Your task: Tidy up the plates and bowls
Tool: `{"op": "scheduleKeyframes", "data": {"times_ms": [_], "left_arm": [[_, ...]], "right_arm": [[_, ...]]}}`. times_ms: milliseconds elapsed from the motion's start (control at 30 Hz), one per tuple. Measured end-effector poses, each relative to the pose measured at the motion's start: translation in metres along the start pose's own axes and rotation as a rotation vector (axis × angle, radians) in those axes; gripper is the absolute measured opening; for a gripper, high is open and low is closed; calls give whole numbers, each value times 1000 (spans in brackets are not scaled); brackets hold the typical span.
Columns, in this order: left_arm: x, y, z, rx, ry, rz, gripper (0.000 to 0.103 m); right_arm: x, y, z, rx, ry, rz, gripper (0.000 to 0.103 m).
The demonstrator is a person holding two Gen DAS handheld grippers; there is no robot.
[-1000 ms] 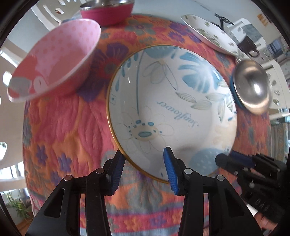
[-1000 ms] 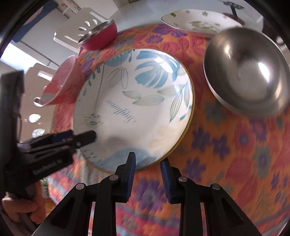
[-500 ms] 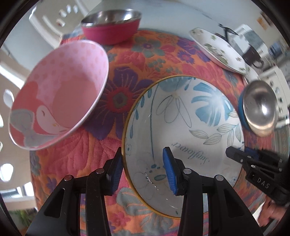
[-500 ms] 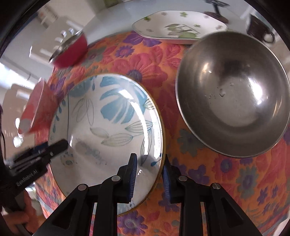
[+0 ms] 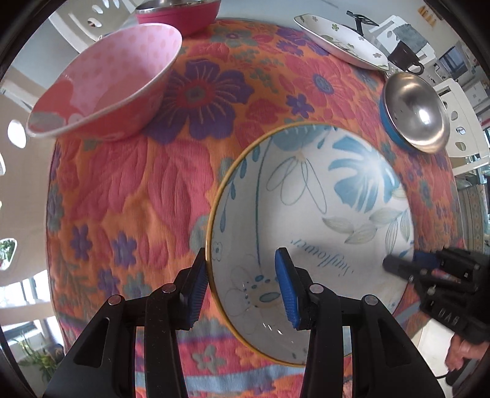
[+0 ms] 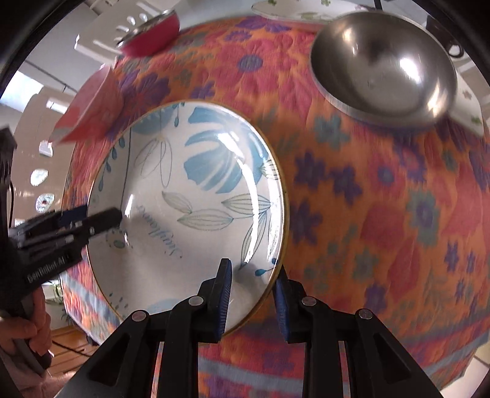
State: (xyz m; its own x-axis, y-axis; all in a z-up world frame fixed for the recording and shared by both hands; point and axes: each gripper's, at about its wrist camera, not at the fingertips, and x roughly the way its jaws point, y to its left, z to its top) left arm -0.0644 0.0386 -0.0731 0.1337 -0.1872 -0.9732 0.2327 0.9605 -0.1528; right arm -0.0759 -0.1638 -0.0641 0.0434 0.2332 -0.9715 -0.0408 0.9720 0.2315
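A wide white sunflower bowl [image 5: 321,214] with blue flowers and a gold rim is held between both grippers over the flowered tablecloth [image 5: 137,199]. My left gripper [image 5: 242,286] is shut on its left rim, one pad outside and one inside. At the opposite side my right gripper [image 6: 251,297] is shut on the right rim of the same sunflower bowl [image 6: 190,196]. Each wrist view shows the other tool: the right gripper [image 5: 404,263] and the left gripper [image 6: 98,215]. A pink bowl [image 5: 104,82] stands at the far left.
A red bowl with a steel inside [image 5: 180,15] stands at the back. At the far right are a steel bowl with a blue outside [image 5: 413,113], a white flowered plate [image 5: 340,39] and a dark mug [image 5: 404,55]. White chairs ring the table.
Both grippers first shifted along the rim to opposite sides of the sunflower bowl. Since then the bowl has stayed fixed between them while the other dishes slid up and away in both views.
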Motion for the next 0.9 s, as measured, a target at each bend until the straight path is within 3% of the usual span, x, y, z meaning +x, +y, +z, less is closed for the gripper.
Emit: {"op": "scheduleKeyframes", "data": {"times_ms": [333,900], "left_arm": [[-6,0,-34,39,43,-25,39],[-26,10,-47,-5,25,-21,39]], "right_arm": [[1,5,-39,94,13,2,26],[-13,6,-34,63,2,-26,26]]}}
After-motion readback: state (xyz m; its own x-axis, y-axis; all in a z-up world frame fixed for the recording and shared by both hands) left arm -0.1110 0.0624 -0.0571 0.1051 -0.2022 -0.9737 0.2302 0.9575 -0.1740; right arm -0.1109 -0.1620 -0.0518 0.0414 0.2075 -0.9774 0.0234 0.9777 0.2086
